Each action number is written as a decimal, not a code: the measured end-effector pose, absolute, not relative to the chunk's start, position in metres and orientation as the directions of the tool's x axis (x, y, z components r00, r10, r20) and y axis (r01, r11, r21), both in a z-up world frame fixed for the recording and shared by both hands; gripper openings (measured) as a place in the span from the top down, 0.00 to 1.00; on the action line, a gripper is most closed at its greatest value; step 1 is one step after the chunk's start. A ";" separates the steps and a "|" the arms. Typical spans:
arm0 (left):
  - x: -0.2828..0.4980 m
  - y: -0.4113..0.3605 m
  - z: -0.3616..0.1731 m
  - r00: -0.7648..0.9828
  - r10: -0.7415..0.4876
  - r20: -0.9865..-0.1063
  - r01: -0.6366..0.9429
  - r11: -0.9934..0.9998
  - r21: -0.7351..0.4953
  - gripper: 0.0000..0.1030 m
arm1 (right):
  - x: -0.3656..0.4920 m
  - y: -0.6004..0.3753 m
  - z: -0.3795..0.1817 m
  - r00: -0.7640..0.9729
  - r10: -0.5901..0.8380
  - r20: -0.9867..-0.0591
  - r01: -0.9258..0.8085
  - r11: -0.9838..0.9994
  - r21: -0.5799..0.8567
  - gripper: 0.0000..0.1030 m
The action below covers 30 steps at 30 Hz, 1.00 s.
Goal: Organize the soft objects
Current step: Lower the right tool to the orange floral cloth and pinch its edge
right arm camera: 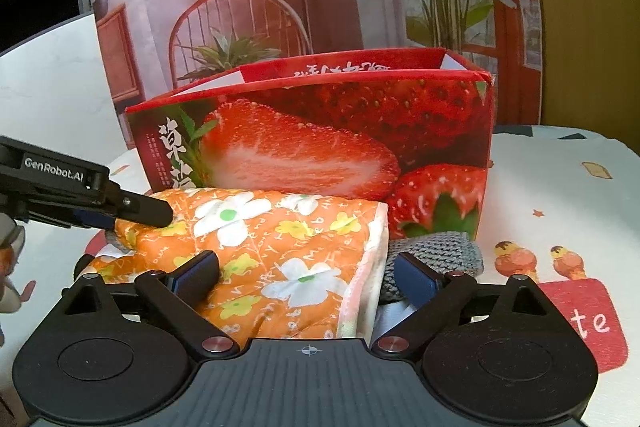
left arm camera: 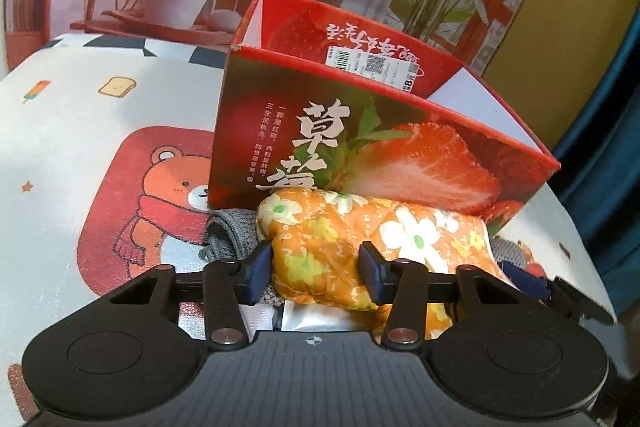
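An orange floral padded cloth (left arm camera: 360,235) lies on the table in front of a red strawberry box (left arm camera: 360,131). My left gripper (left arm camera: 316,267) has its blue pads pressed against the cloth's left end, shut on it. In the right wrist view the cloth (right arm camera: 280,247) lies between the wide-open fingers of my right gripper (right arm camera: 306,275), which straddle its right end; the left gripper's fingertip (right arm camera: 148,211) touches the cloth's far left end. A grey knitted cloth (right arm camera: 432,251) lies under and beside the orange one, against the box (right arm camera: 320,139).
The table has a white cover with cartoon bear prints (left arm camera: 160,195). The open-topped box stands at the back centre. A printed backdrop of plants and a chair (right arm camera: 248,27) stands behind. A white packet (left arm camera: 312,319) lies under the cloth near my left gripper.
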State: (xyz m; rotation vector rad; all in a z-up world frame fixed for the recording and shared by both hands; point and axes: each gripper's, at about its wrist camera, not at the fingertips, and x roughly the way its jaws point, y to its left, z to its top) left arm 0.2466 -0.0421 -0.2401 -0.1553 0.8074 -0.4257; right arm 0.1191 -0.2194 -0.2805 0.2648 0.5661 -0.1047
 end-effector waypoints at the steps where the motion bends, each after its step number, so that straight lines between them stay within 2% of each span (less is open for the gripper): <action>1: 0.246 -0.041 -0.240 0.614 -0.427 -0.664 0.311 0.904 -0.294 0.58 | 0.120 -0.221 -0.281 0.839 -0.020 -0.544 0.168 0.960 0.224 0.10; 8: 0.243 -0.035 -0.242 0.623 -0.438 -0.648 0.302 0.899 -0.317 0.70 | 0.125 -0.230 -0.283 0.821 0.041 -0.569 0.157 0.943 0.294 0.11; 14: 0.238 -0.035 -0.236 0.634 -0.447 -0.631 0.322 0.895 -0.310 0.79 | 0.131 -0.238 -0.281 0.793 0.105 -0.600 0.153 0.919 0.363 0.18; 16: 0.234 -0.036 -0.231 0.644 -0.448 -0.620 0.333 0.894 -0.300 0.81 | 0.133 -0.237 -0.276 0.788 0.113 -0.605 0.150 0.918 0.367 0.27; 20: 0.225 -0.038 -0.221 0.668 -0.450 -0.592 0.359 0.893 -0.272 0.82 | 0.135 -0.234 -0.264 0.788 0.094 -0.608 0.143 0.933 0.330 0.38; 22: 0.222 -0.038 -0.219 0.675 -0.447 -0.588 0.363 0.894 -0.263 0.82 | 0.133 -0.236 -0.259 0.792 0.092 -0.604 0.145 0.932 0.332 0.48; 27: 0.216 -0.036 -0.219 0.680 -0.440 -0.587 0.352 0.898 -0.266 0.83 | 0.129 -0.236 -0.251 0.795 0.090 -0.599 0.149 0.929 0.338 0.61; 28: 0.215 -0.035 -0.219 0.680 -0.442 -0.586 0.350 0.897 -0.270 0.83 | 0.129 -0.235 -0.250 0.795 0.082 -0.601 0.154 0.931 0.330 0.67; 30: 0.214 -0.033 -0.219 0.680 -0.445 -0.583 0.348 0.895 -0.278 0.83 | 0.127 -0.235 -0.248 0.793 0.075 -0.605 0.157 0.934 0.321 0.69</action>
